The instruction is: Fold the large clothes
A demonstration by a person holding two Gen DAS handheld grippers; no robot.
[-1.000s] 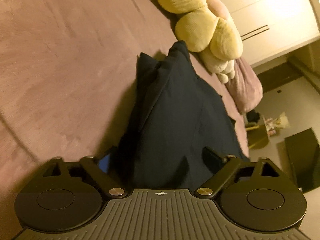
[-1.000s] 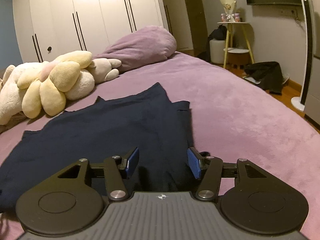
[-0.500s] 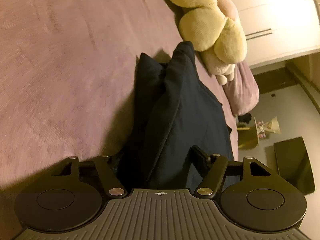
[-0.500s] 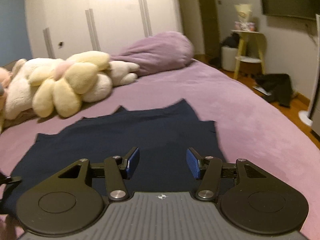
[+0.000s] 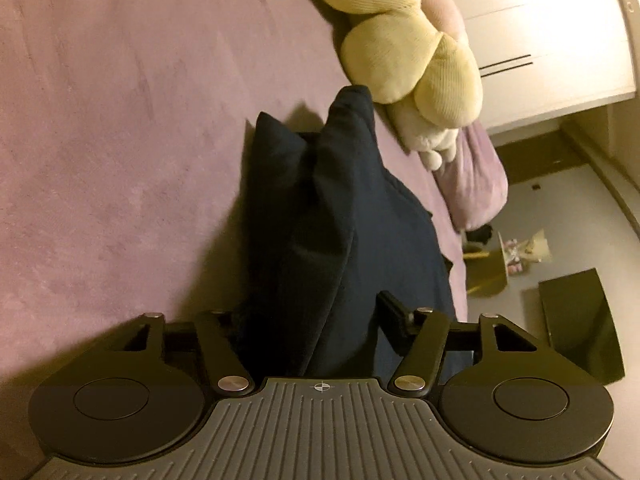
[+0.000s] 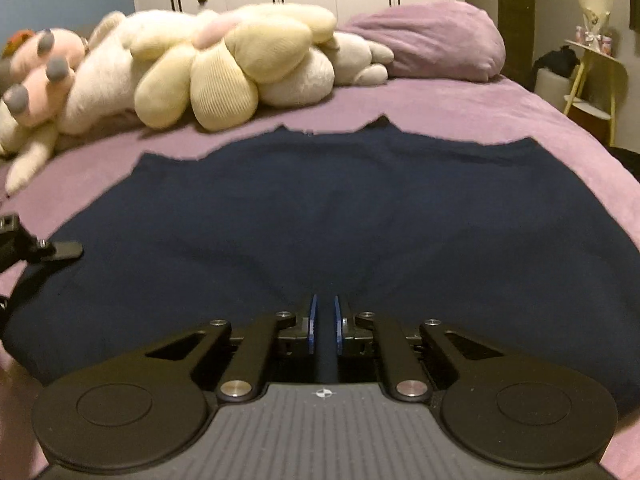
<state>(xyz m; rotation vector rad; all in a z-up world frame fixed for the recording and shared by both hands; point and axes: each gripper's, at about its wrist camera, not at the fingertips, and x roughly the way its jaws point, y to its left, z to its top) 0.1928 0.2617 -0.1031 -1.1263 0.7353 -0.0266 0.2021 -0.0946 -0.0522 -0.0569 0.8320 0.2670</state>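
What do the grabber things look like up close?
Both grippers, right and left, are black, each with two round discs, silver screws and a grey ribbed middle bearing a small cross mark. The right one's fingers have blue pads.

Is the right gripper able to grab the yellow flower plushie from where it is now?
Probably not right away. The right gripper looks shut on the near edge of the navy garment, and the yellow flower plushie lies beyond the garment's far edge. It would have to let go first.
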